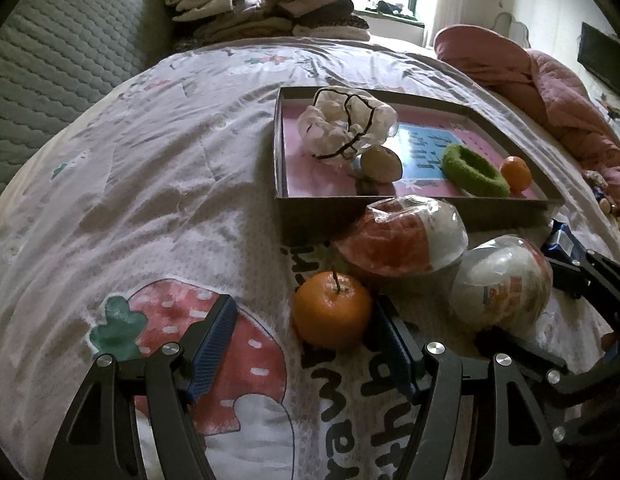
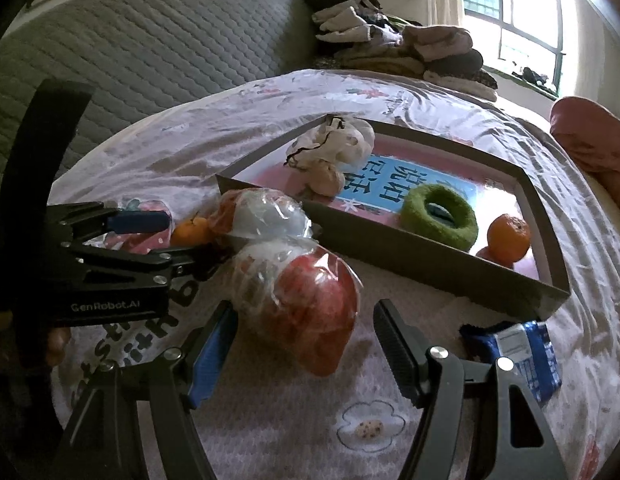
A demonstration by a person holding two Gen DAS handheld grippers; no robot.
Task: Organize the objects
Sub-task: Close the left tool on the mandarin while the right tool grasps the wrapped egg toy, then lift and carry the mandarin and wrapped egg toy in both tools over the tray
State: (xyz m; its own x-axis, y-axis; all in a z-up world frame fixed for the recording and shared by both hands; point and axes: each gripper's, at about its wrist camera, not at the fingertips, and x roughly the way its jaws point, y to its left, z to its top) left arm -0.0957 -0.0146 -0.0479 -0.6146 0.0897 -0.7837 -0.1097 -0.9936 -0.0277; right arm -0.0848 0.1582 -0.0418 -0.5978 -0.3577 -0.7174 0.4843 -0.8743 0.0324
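Fingers of the left gripper (image 1: 301,344) are spread wide and grip nothing; a stemmed orange (image 1: 332,309) sits on the bedspread (image 1: 149,184) just beside the inner face of the right-hand finger, contact not determinable. Fingers of the right gripper (image 2: 305,346) are likewise wide apart, flanking the near plastic-wrapped bowl (image 2: 297,308), red and white, without visibly touching it. A second wrapped bowl (image 2: 265,216) lies behind it, against the near wall of the cardboard tray (image 2: 430,268). Inside the tray: a white drawstring pouch (image 2: 334,144) at the far corner, a beige round item (image 2: 328,178) beside it, a green fuzzy ring (image 2: 440,216) and a small orange (image 2: 508,238) toward the right-hand corner. The tray floor carries a blue panel with characters too distorted to read. Legible marking on the left gripper body in the right wrist view: "GenRobot.AI". A blue packet (image 2: 522,352) lies on the bedspread near the tray's right corner; its print is illegible. Bedspread lettering is only partly visible.
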